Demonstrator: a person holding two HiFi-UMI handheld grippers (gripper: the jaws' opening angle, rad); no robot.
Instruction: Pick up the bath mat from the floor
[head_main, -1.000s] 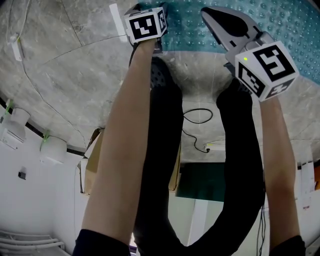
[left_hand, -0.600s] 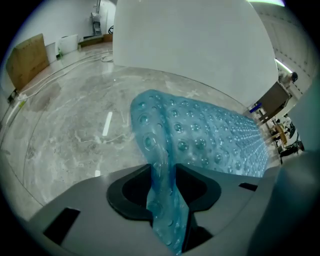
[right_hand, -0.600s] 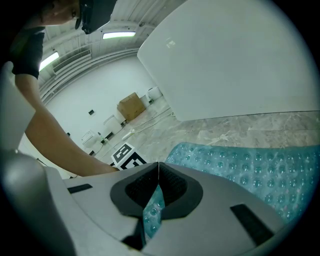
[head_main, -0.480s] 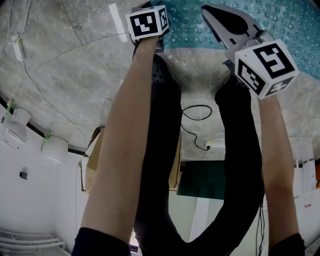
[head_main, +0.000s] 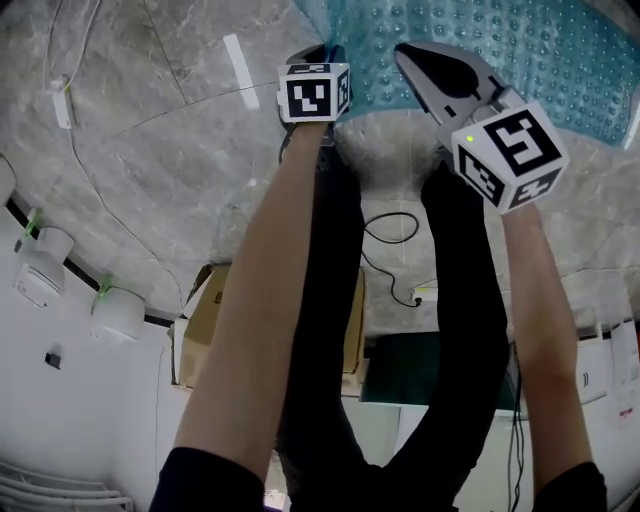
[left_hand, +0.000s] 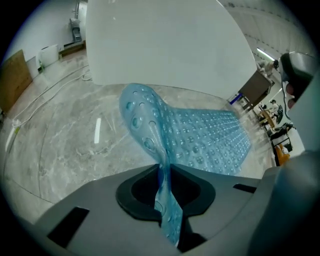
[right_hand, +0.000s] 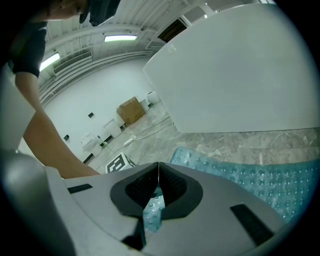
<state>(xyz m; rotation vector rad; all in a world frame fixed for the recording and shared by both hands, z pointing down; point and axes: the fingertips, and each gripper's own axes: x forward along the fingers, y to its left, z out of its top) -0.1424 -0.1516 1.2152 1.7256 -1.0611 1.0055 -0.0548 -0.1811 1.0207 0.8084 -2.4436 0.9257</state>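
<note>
The left gripper (left_hand: 164, 172) jaws have just been closing and now clamp the mat (head_main: 520, 50) edge. In the head view, the left gripper shifts lower and further right, and the right gripper (head_main: 415, 62) shifts lower. The mat edge lifts with them and fills more of the upper right of the frame.

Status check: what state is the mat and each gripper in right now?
mat: near edge lifted, held by both grippers; far part seems to lie on the floor.
left gripper: jaws just closed further, shut on the mat's edge.
right gripper: shut on the mat's edge.
</note>
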